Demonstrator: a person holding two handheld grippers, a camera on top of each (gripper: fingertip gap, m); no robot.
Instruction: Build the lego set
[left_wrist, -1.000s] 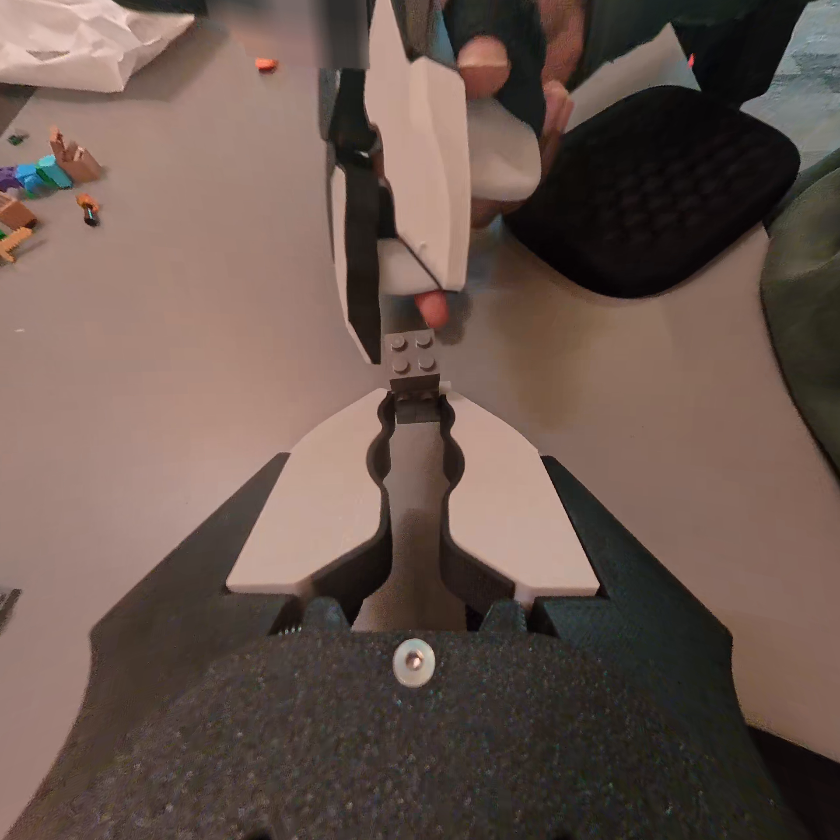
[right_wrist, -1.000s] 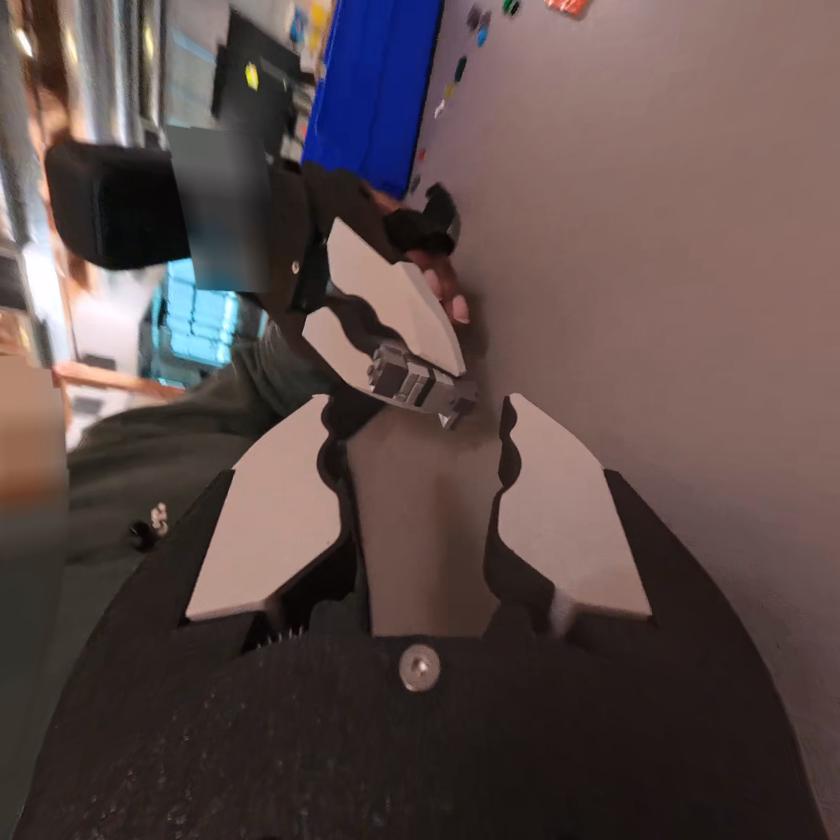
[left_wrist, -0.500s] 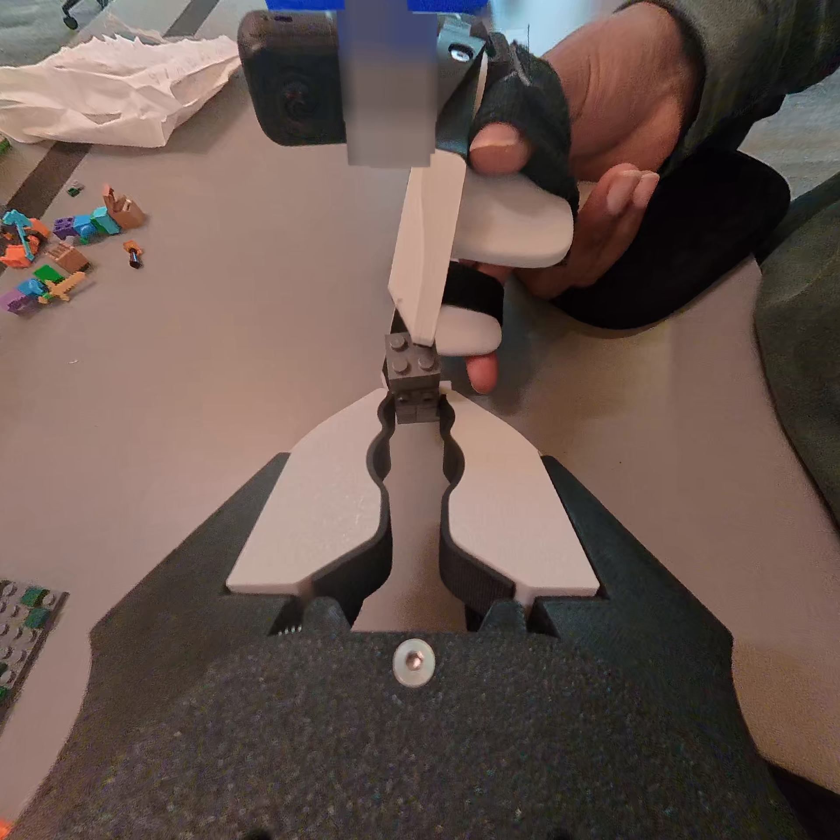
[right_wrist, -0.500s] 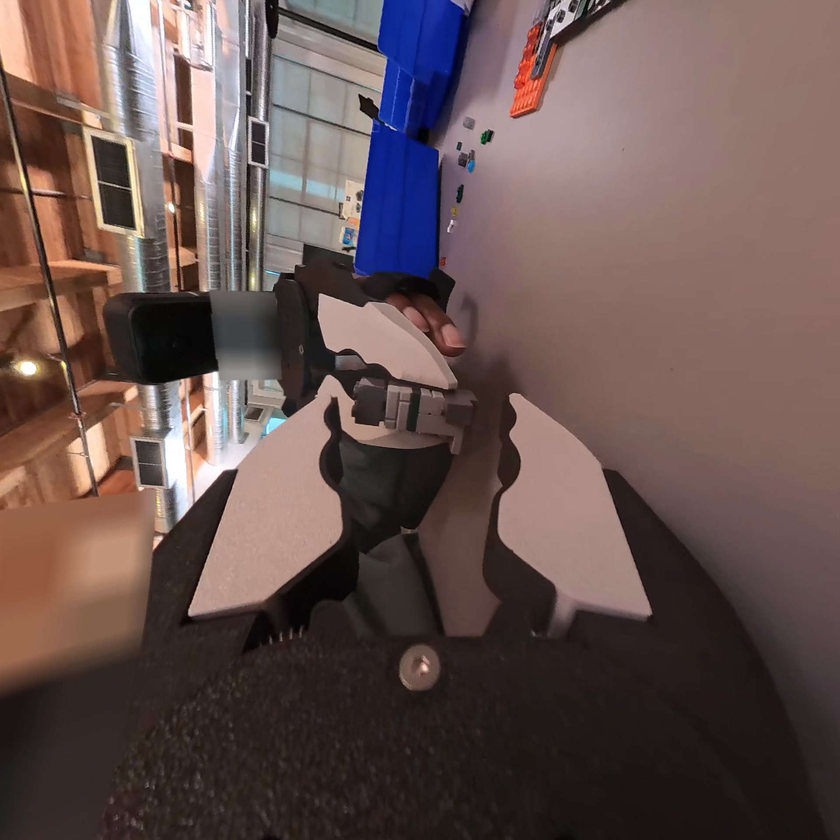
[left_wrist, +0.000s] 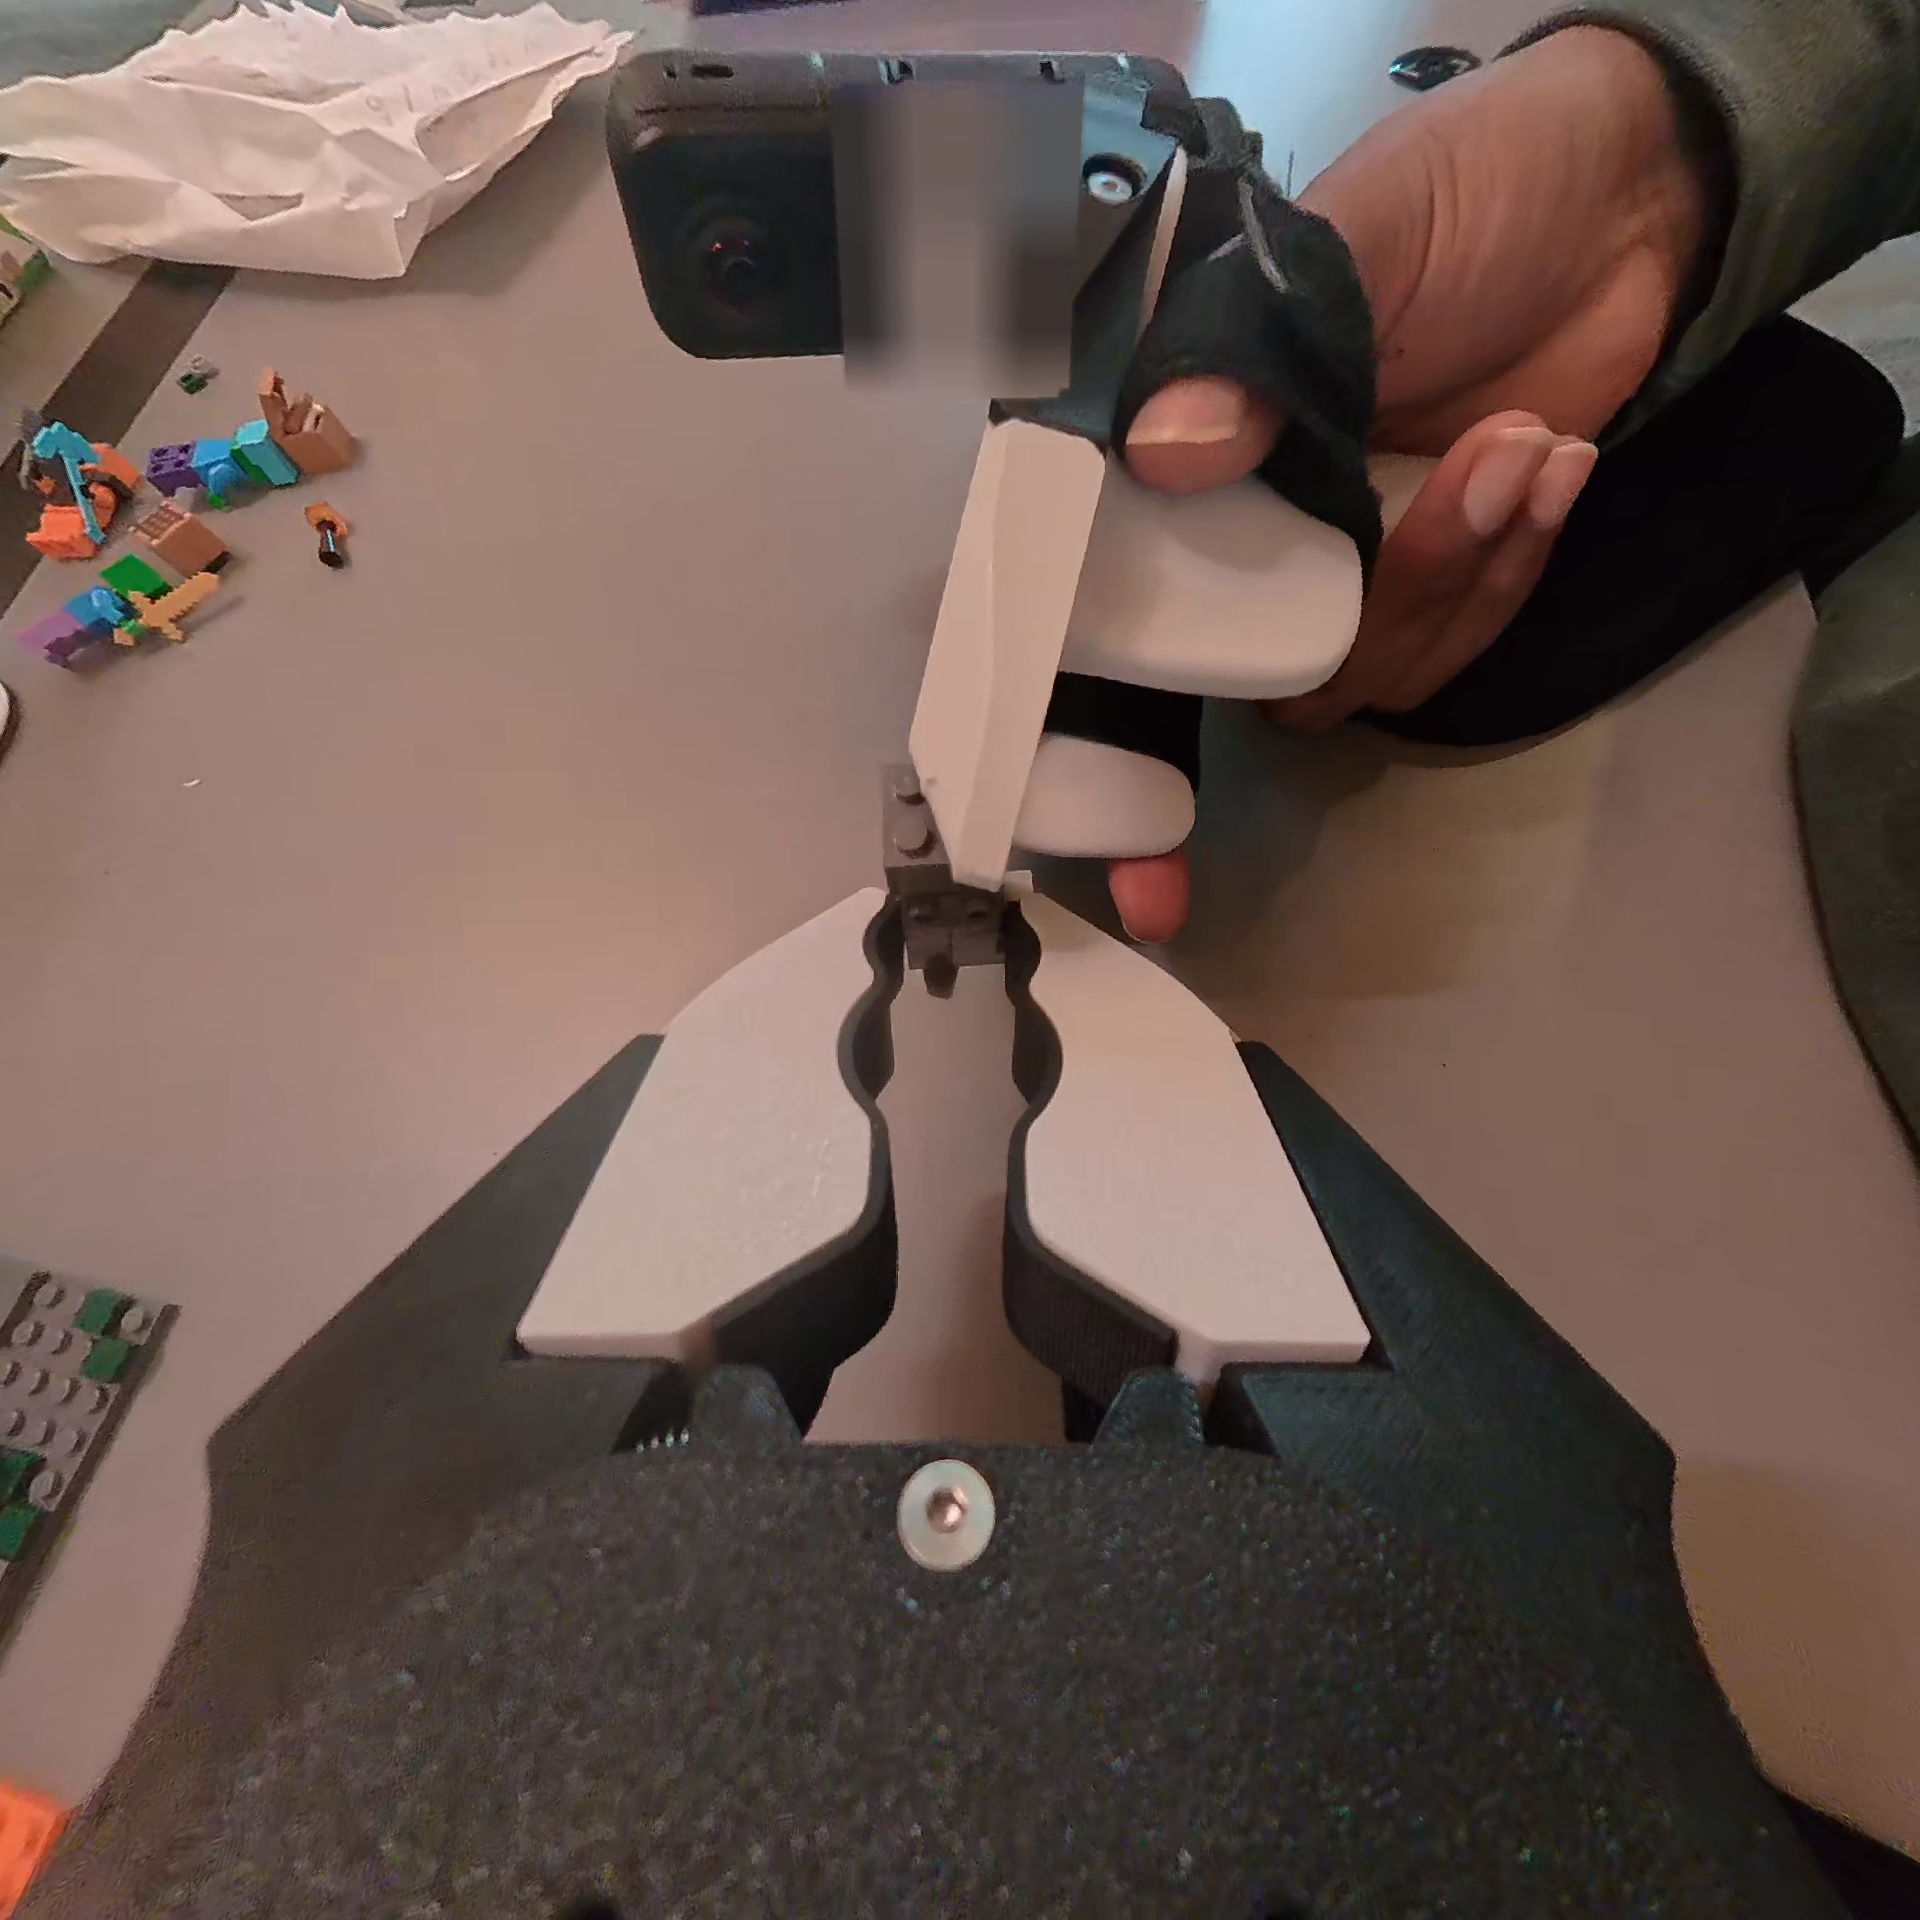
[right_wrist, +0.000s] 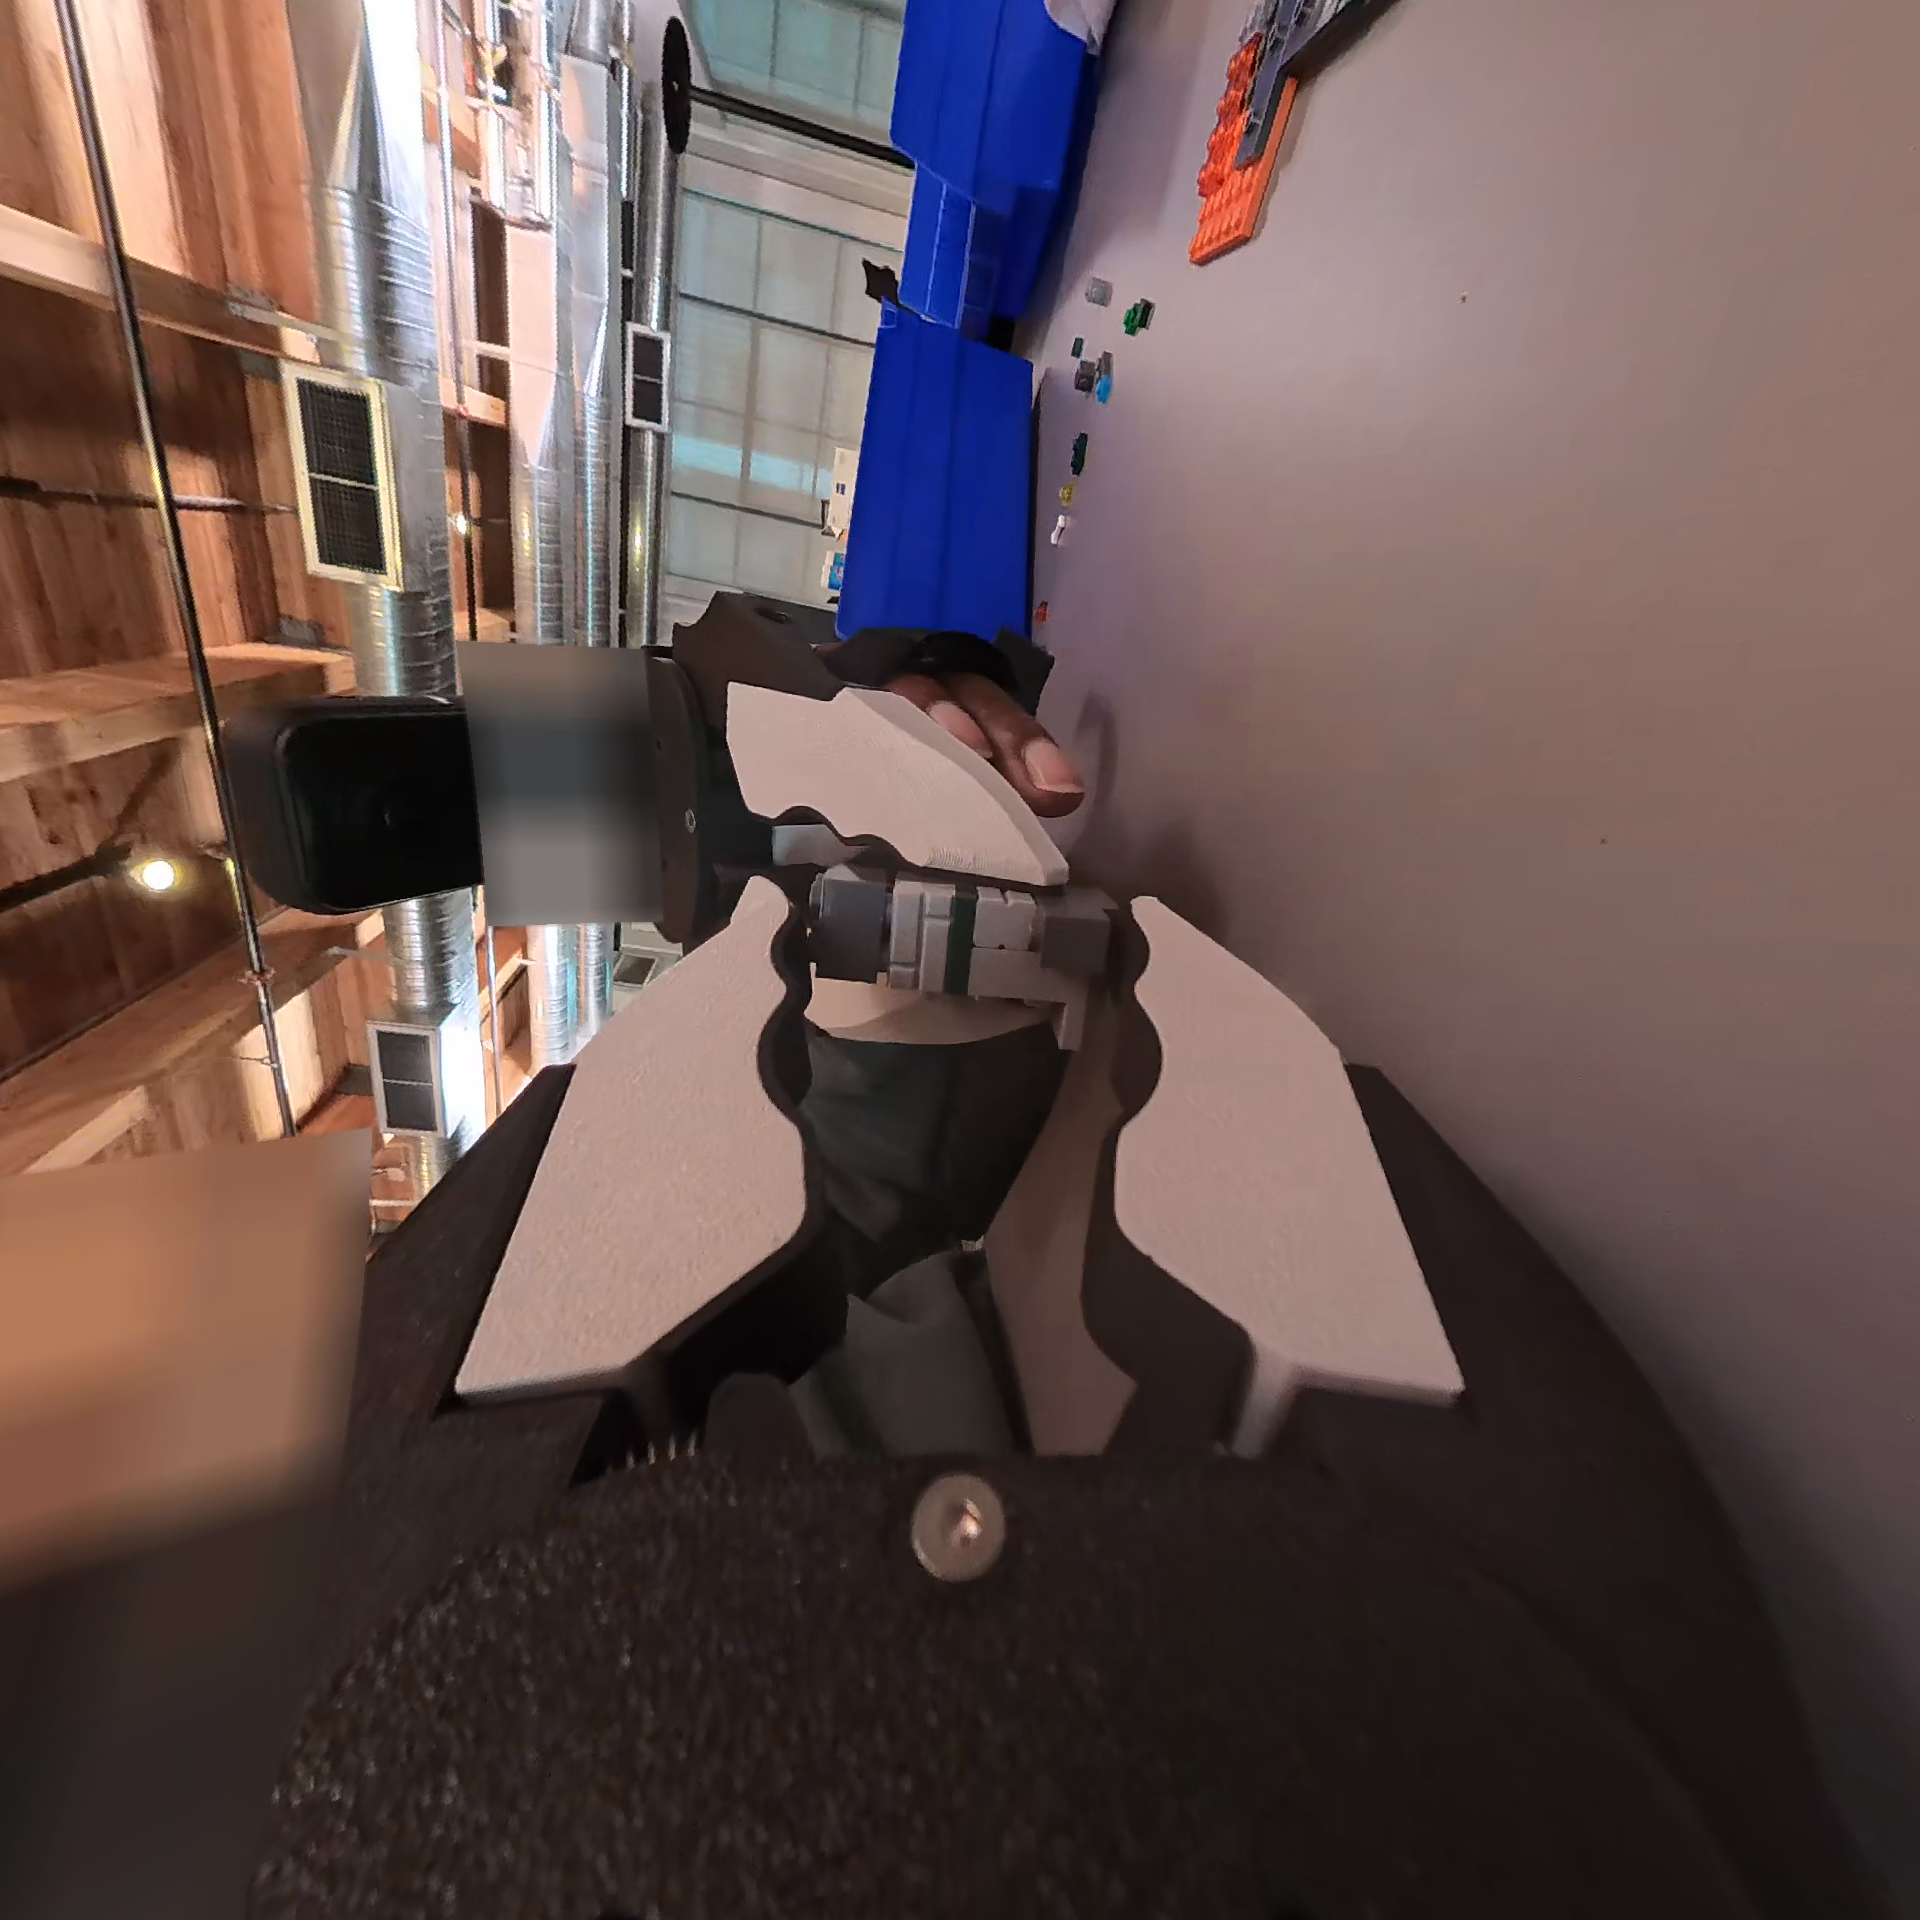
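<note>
My left gripper (left_wrist: 951, 925) is shut on a small stack of grey lego bricks (left_wrist: 914, 831) and holds it above the grey table (left_wrist: 520, 831). In the right wrist view the stack (right_wrist: 966, 935) lies crosswise, with a green layer in its middle, pinched between the left gripper's white fingers (right_wrist: 894, 790). My right gripper (right_wrist: 961, 914) is open, with one fingertip at each end of the stack and a small gap on both sides. In the left wrist view one right finger (left_wrist: 987, 675) comes down edge-on against the stack.
Loose coloured lego pieces (left_wrist: 177, 499) and crumpled white paper (left_wrist: 270, 135) lie at the far left. A grey studded baseplate (left_wrist: 62, 1392) sits at the left edge. A black seat (left_wrist: 1714, 520) is at the right. An orange plate (right_wrist: 1242, 156) and blue bins (right_wrist: 956, 468) lie far off. My two grippers' fingertips are within a few centimetres of each other.
My right gripper has swung round and moved in, so its fingertips now straddle the stack's ends and stand a little closer together. My left gripper has kept its hold and lifted slightly.
</note>
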